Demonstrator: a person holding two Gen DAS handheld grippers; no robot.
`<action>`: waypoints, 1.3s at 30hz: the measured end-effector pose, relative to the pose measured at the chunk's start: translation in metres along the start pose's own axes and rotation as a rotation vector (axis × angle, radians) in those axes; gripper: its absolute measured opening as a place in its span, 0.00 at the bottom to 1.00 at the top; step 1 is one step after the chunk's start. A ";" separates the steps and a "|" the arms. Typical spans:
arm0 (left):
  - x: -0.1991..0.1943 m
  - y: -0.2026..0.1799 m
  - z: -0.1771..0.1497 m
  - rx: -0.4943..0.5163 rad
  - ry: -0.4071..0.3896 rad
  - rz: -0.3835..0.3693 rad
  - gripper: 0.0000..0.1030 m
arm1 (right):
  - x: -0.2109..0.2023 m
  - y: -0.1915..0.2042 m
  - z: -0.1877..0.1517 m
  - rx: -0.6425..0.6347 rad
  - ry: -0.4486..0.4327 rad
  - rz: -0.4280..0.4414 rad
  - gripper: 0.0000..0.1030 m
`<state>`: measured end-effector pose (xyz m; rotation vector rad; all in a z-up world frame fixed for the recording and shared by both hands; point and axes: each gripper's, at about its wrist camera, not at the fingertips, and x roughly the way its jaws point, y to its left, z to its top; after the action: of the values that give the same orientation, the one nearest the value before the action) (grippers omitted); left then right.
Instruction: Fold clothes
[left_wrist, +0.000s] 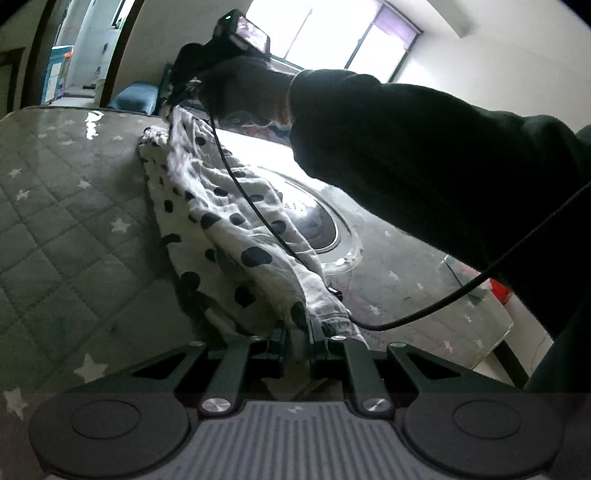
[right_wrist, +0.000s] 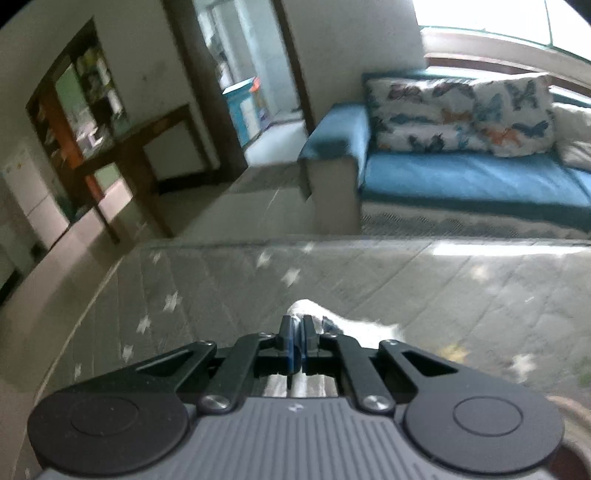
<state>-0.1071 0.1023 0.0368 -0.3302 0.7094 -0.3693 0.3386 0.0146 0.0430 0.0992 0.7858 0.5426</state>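
A white garment with black dots (left_wrist: 221, 221) hangs stretched above a grey quilted table cover with white stars (left_wrist: 66, 206). My left gripper (left_wrist: 297, 328) is shut on the garment's near end. My right gripper (left_wrist: 173, 99), seen at the far end in the left wrist view, pinches the garment's other end. In the right wrist view my right gripper (right_wrist: 296, 328) is shut on a white bit of the garment (right_wrist: 343, 323), a little above the table cover (right_wrist: 221, 280). Most of the garment is hidden there.
A person's dark sleeve (left_wrist: 424, 166) and a black cable (left_wrist: 258, 210) cross over the garment. A glass dish (left_wrist: 340, 240) sits on the table. A blue sofa (right_wrist: 461, 173) with butterfly cushions stands beyond the table; a dark wooden desk (right_wrist: 140, 147) is at the left.
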 end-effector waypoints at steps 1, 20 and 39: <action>0.000 0.001 -0.001 -0.004 0.002 0.002 0.12 | 0.004 0.003 -0.001 -0.008 0.007 0.005 0.07; -0.001 0.015 -0.003 -0.037 0.030 0.002 0.13 | 0.035 0.012 -0.017 0.007 0.080 -0.041 0.22; 0.007 0.020 0.000 -0.044 0.059 0.019 0.13 | 0.050 0.009 -0.038 -0.007 0.122 0.010 0.36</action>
<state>-0.0981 0.1169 0.0249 -0.3555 0.7790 -0.3474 0.3370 0.0428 -0.0141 0.0637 0.9021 0.5644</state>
